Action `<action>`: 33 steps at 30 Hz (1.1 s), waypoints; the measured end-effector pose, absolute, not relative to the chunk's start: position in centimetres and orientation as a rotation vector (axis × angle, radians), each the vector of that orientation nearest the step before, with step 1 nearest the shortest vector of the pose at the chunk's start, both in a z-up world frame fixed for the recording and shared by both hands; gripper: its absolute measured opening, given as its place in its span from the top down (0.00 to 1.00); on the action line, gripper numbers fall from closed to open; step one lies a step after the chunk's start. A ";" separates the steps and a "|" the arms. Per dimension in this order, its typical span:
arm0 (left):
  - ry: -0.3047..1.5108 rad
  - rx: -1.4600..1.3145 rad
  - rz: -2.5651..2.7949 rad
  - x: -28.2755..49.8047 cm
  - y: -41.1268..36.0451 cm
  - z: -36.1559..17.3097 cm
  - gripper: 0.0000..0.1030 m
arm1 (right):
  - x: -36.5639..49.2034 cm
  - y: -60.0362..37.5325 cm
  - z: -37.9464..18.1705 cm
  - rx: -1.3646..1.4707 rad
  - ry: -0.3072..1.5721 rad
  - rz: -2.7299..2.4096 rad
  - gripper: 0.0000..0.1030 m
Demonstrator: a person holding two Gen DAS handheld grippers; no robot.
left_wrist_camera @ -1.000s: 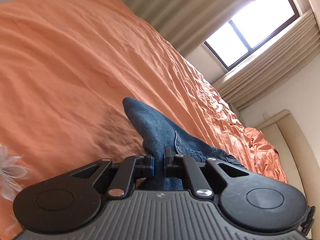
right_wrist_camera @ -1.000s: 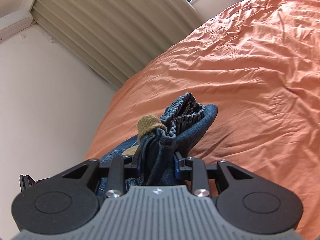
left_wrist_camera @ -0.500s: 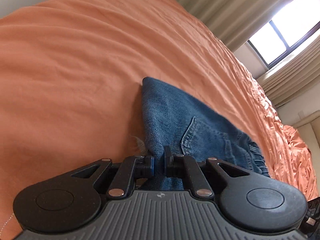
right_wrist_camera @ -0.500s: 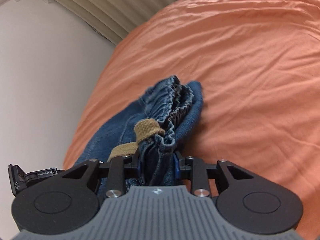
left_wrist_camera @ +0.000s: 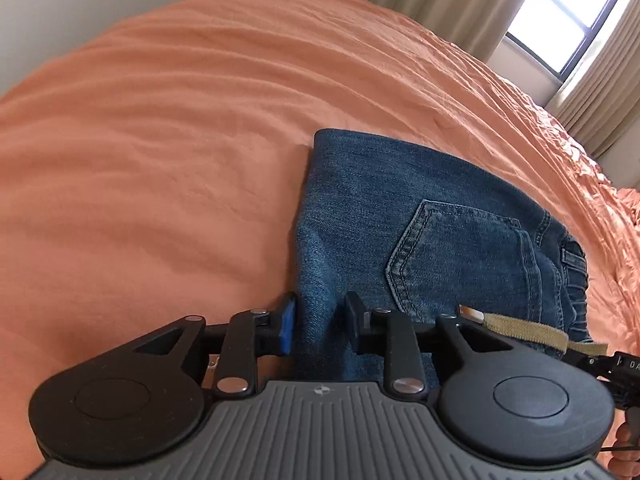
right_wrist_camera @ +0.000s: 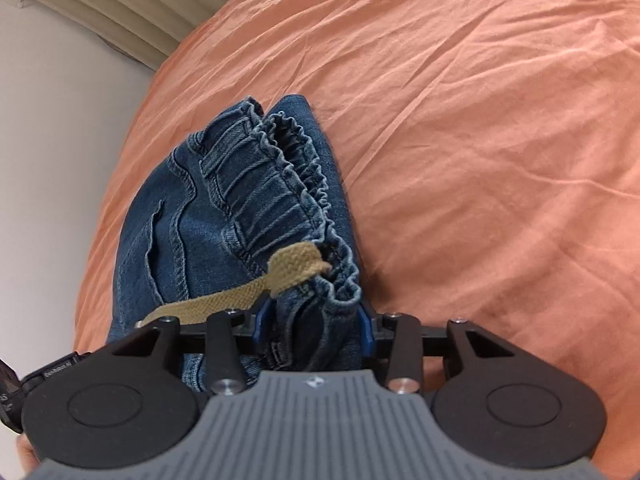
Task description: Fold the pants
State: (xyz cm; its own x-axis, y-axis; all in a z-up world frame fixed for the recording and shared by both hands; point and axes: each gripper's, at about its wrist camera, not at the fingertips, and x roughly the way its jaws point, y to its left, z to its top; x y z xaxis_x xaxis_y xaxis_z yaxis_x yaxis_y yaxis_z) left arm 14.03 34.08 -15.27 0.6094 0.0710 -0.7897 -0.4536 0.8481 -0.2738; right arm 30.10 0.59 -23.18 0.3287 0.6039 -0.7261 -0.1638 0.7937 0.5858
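Ahead of both tongs, the jeans point(left_wrist_camera: 420, 216) are laid folded on the bedspread point(left_wrist_camera: 160, 140). The left gripper point(left_wrist_camera: 320, 320) is parted around the fold, the right gripper point(right_wrist_camera: 316, 328) spread about the waistband point(right_wrist_camera: 276, 184), apparently for release.

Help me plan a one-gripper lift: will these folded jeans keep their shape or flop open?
Likely floppy: the jeans lie as loose stacked layers, so a one-corner lift would probably unfold them. The gathered waistband looks thick and should grip well. The tan drawstring lies loose and may dangle or snag.
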 end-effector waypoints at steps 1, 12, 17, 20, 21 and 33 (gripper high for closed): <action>0.861 -0.457 0.328 13.6 33.6 -14.5 0.69 | 30.0 0.9 -22.7 0.423 1.124 0.531 0.59; 0.659 -0.273 0.385 7.8 25.4 -4.5 0.65 | 23.7 1.0 -12.7 0.045 0.849 0.602 0.42; 0.583 -0.216 0.385 5.9 20.5 -1.9 0.61 | 20.0 -0.8 -7.9 0.046 0.726 0.690 0.36; 0.549 -0.173 0.366 4.6 17.9 -1.0 0.59 | 17.6 -1.7 -5.4 0.051 0.683 0.738 0.32; 0.547 -0.170 0.357 4.2 17.4 -0.8 0.57 | 17.0 -2.0 -4.9 0.053 0.674 0.746 0.32; 0.484 -0.090 0.395 0.2 13.0 0.6 0.22 | 8.5 -2.8 -3.2 -0.058 0.528 0.717 0.22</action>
